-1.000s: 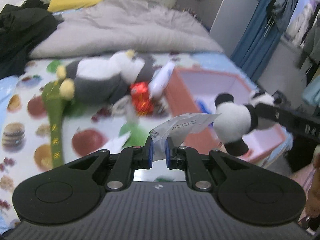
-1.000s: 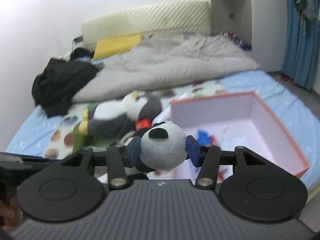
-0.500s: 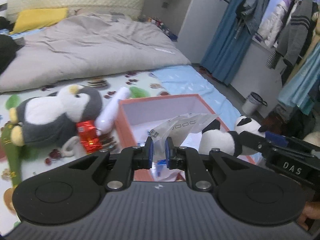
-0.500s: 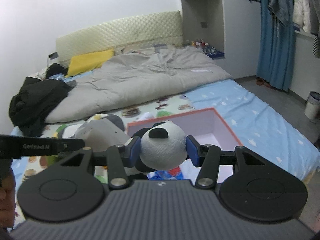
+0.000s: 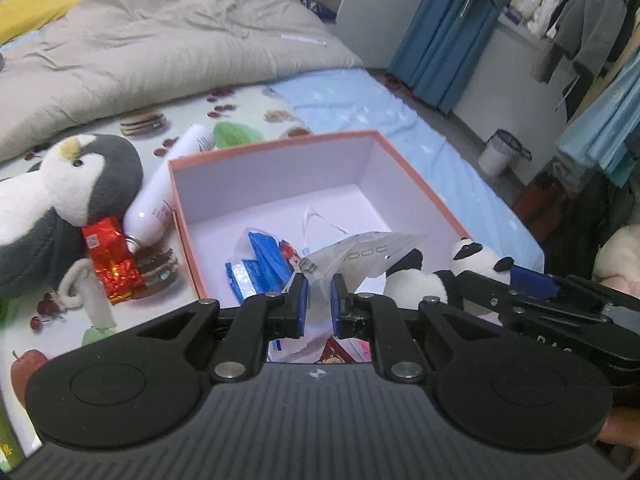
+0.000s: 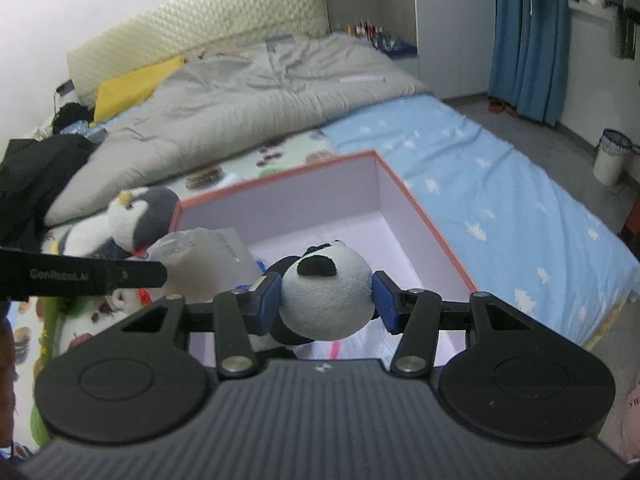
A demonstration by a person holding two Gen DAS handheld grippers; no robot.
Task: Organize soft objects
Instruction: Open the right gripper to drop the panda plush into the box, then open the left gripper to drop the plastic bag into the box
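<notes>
- Bedroom, bed (image 6: 500, 168) spread with a blue sheet and a fruit-print mat, grey duvet (image 5: 160, 40) bunched up beyond the box.
- Sitting open on the bed: pink box (image 5: 416, 184) with an orange rim, blue packets (image 5: 260, 264) lying inside on its floor.
- Left gripper (image 5: 318, 300) over the near edge of the box, clamped tight on a clear plastic bag (image 5: 360, 256) that sticks up above the box interior.
- Right gripper (image 6: 326, 300) also over the near part of the box, pads squeezing the head of a panda plush (image 6: 326, 296), body dangling below.
- Just outside the box's left wall: penguin plush (image 5: 68, 200), white bottle (image 5: 168, 184) leaning against the wall, red foil packet (image 5: 110, 260).
- Far past the box, off the bed: blue curtains (image 6: 528, 36) and a white bin (image 6: 612, 156) on the floor.
</notes>
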